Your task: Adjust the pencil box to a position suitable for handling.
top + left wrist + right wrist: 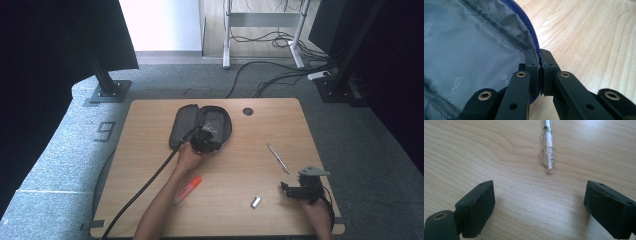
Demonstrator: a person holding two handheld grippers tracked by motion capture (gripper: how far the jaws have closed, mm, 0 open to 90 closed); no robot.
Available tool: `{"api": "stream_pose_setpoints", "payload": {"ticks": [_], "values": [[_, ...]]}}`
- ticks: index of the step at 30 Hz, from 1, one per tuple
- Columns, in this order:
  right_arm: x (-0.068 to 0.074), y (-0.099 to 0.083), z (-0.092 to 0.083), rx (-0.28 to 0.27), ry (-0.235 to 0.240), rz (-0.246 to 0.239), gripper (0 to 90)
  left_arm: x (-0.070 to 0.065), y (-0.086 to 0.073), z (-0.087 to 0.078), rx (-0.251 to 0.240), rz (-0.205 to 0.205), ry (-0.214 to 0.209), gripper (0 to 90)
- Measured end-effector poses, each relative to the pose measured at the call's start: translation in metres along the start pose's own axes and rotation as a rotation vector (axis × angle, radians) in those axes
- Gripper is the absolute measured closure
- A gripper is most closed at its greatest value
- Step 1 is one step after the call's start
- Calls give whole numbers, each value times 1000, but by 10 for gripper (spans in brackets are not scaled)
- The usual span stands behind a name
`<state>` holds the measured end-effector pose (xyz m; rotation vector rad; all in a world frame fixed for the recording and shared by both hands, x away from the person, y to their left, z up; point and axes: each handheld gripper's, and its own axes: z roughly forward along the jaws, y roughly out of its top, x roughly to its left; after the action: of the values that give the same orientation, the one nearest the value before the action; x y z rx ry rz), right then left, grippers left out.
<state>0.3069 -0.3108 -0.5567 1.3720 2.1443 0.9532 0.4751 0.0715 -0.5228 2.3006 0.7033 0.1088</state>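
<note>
On the bench [150,150] lie an orange marker [188,190], a small silver clip [255,202] and a clear pen [277,158], well apart. Cables [280,75] trail across the floor beyond.

Light wooden table [150,200] with round cable hole [248,111], standing on grey speckled carpet [60,160]. Number nine marked on carpet [105,131] left of table. Black curtains [45,55] left and right on black stands [106,87]. Behind: white-legged desk [227,35], tangle of black cables [280,55], bright pale wall [160,25].
</note>
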Motion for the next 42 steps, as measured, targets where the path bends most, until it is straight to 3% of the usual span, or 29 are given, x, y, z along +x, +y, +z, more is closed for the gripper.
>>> {"api": "stream_pose_setpoints", "payload": {"ticks": [19,42], "values": [[0,0,0,1,0,0,95,-31,-2,4,-3,53,-67,859],[0,0,0,2,1,0,95,-65,-9,6,-14,81,-136,858]]}}
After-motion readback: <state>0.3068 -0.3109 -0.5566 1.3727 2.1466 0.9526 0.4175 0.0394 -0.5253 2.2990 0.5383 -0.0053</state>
